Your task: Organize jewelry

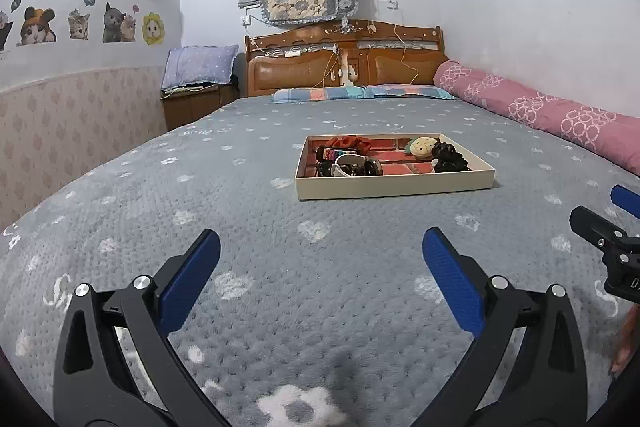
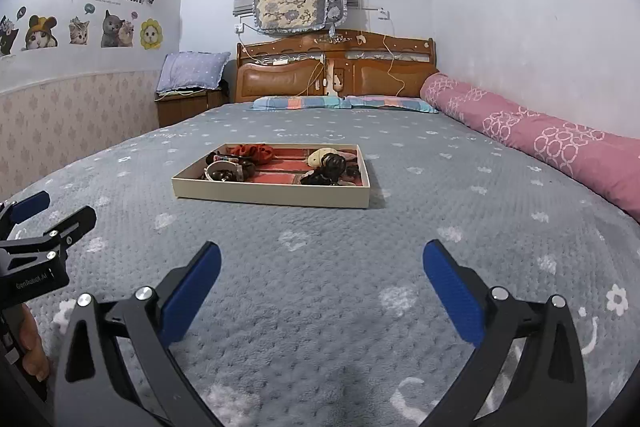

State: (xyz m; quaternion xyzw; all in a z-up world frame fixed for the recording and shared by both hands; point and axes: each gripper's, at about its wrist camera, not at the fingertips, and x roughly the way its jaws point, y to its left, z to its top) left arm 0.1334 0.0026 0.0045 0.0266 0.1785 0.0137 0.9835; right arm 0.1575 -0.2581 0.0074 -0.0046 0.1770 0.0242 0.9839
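Note:
A shallow cream tray (image 1: 394,187) with a red brick-pattern floor lies on the grey bedspread; it also shows in the right wrist view (image 2: 268,195). It holds a red scrunchie (image 1: 352,142), a white bangle (image 1: 350,165), dark hair ties (image 1: 450,159), a yellowish plush piece (image 1: 422,147) and other small items. My left gripper (image 1: 320,247) is open and empty, well short of the tray. My right gripper (image 2: 322,259) is open and empty, also short of the tray. Each gripper shows at the edge of the other's view, the right (image 1: 616,223) and the left (image 2: 44,215).
The grey flower-print bedspread (image 1: 280,287) fills the foreground. A rolled pink quilt (image 1: 540,111) lies along the right wall. A wooden headboard (image 1: 344,67) with pillows stands at the far end, and a nightstand (image 1: 196,99) at far left.

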